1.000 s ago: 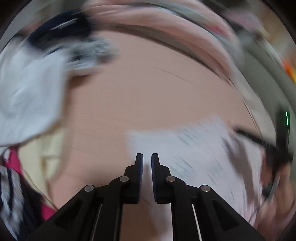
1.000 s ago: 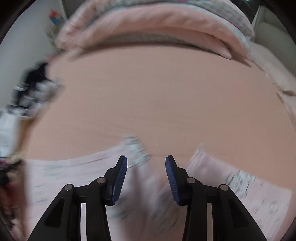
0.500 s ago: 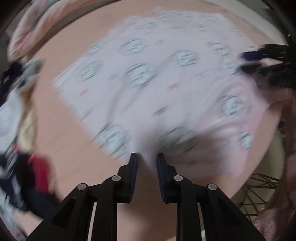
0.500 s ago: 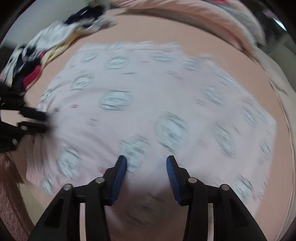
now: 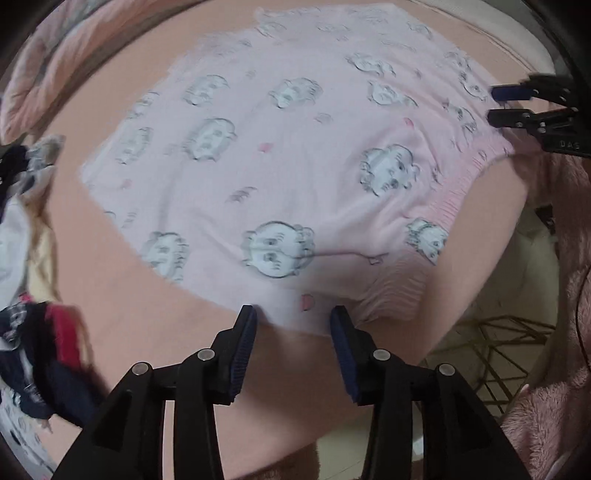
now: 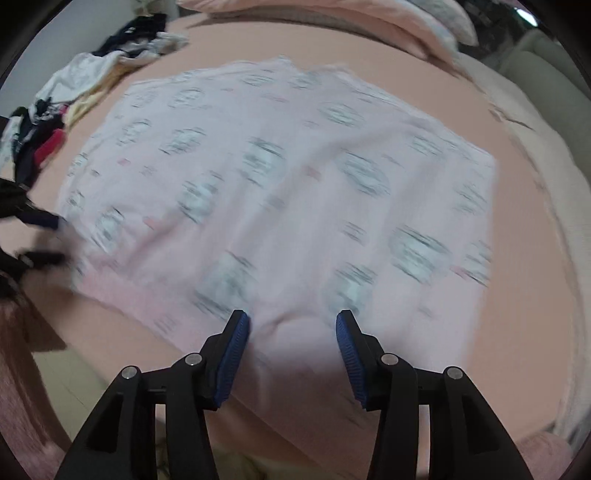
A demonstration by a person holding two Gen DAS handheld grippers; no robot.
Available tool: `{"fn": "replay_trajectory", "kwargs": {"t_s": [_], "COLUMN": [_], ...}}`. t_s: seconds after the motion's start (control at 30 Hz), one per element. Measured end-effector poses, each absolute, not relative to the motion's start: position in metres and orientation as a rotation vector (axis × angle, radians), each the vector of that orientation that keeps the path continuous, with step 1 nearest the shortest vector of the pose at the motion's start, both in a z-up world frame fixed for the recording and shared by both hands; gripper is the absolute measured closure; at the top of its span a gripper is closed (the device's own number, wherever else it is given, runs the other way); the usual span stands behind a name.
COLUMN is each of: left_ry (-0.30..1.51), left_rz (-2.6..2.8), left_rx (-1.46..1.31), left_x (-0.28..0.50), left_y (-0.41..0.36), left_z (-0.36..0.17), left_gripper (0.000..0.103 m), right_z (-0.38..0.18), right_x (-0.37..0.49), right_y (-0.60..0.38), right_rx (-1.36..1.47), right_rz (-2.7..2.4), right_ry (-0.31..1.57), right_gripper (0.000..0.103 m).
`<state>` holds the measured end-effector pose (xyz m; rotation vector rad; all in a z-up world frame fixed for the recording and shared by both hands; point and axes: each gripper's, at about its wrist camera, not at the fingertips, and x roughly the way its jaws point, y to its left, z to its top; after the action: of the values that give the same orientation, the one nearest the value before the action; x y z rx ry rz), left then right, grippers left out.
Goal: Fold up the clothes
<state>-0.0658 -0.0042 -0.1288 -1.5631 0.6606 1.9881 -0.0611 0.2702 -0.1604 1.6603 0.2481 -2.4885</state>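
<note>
One pink garment [image 5: 280, 177], two opening tongs, left [image 5: 293, 317], right [image 6: 293, 321]

bed sheet [image 5: 155, 317]: peach | pillows [image 6: 369, 26]: far edge | wire rack [image 5: 491, 354]: floor

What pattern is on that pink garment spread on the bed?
Grey-and-white cartoon faces on pale pink garment, clearest in the left wrist view.

Both tools look alike — the left gripper [image 5: 293, 314] and right gripper [image 6: 291, 319] have matte black angular linkage arms, silver round pivot screws and ribbed blue pads [image 6: 231, 360]. Pale lettering on one body, perhaps "DAS" — too blurred to confirm.
</note>
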Motion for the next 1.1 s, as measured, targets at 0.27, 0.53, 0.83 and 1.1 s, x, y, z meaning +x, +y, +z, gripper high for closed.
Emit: {"fn": "replay_trajectory", "kwargs": {"t_s": [0.27,0.53,0.83,1.1], "left_ry": [0.71,0.445,0.343,0.241], "left_rz": [1.909,2.014,1.967,2.013], "left_rx": [-1.647,-1.424,-1.459,-1.476], "left_x": [-0.072,-0.101,-0.117,-0.134], "left_y": [0.019,0.069,0.141,0.154], "left_z": [-0.149,-0.117,-0.148,-0.15], "left_gripper": [0.063,0.064,0.064,0.064], "right_z": [-0.178,-0.15,-0.182,-0.194], "right_x": [-0.063,-0.069,-0.099,-0.131], "right_y": [0.29,0.353,0.419,0.424], "right_rx": [1.779,1.721,1.754,1.638], "right_rz": [-2.469,-2.591,-2.561,-2.441], "right_ry": [0.156,0.035,-0.337,-0.556], "right_gripper": [0.054,0.053,0.053,0.069]}}
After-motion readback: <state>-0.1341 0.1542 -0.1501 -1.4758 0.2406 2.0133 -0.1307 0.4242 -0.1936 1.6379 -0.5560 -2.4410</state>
